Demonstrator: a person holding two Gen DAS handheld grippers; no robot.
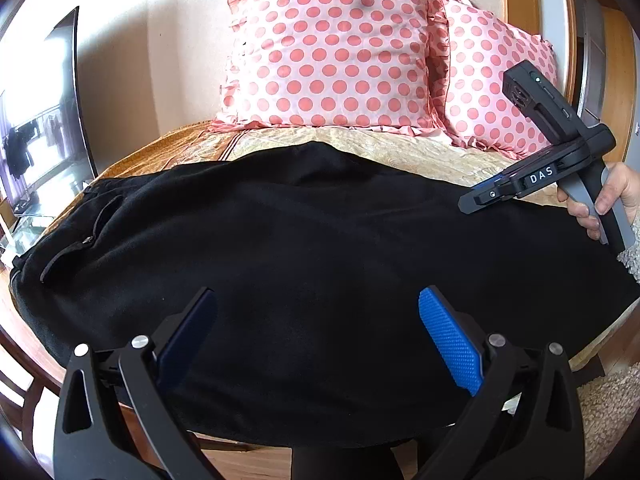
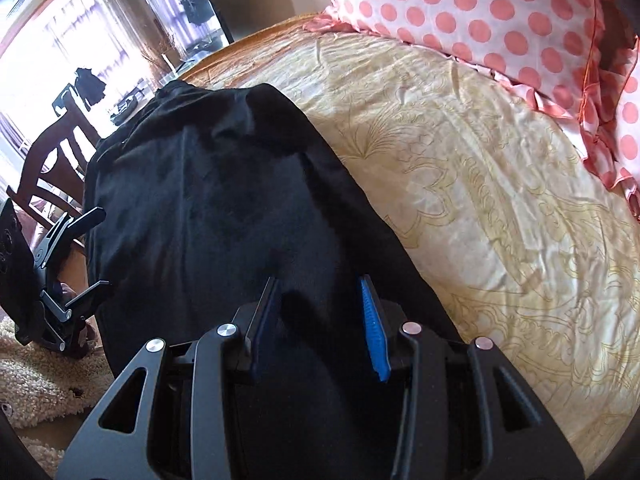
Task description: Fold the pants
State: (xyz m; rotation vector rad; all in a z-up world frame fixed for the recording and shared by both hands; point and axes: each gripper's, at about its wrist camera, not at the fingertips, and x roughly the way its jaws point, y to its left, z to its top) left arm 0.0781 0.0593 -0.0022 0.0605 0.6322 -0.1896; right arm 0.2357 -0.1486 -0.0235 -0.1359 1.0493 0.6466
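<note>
Two claws work a pair of black pants [image 1: 304, 264] spread lengthwise across a bed. Left claw [image 1: 316, 332] hangs released, its blue pads wide apart above the cloth near the bed's front edge, nothing between them. Right claw [image 2: 320, 320] points steeply down over one end of the garment, jaws parted about halfway with dark fabric showing between them; whether the pads press on the cloth cannot be told. From the left wrist view that right claw [image 1: 468, 202] sits far off to the right, a hand [image 1: 608, 200] on its grip.

Judged from the layout, the step is taking the leg end to carry it toward the waist. A sound fold would need both layers pinched together at the hem, lifted clear, and laid square.

Ahead of the left claw the pants look soft, matte and thick, already doubled leg on leg, with a zip pocket [image 1: 86, 236] to its left. Beyond lie a yellow bedspread [image 1: 384, 146] and polka-dot pillows [image 1: 332, 52].
</note>
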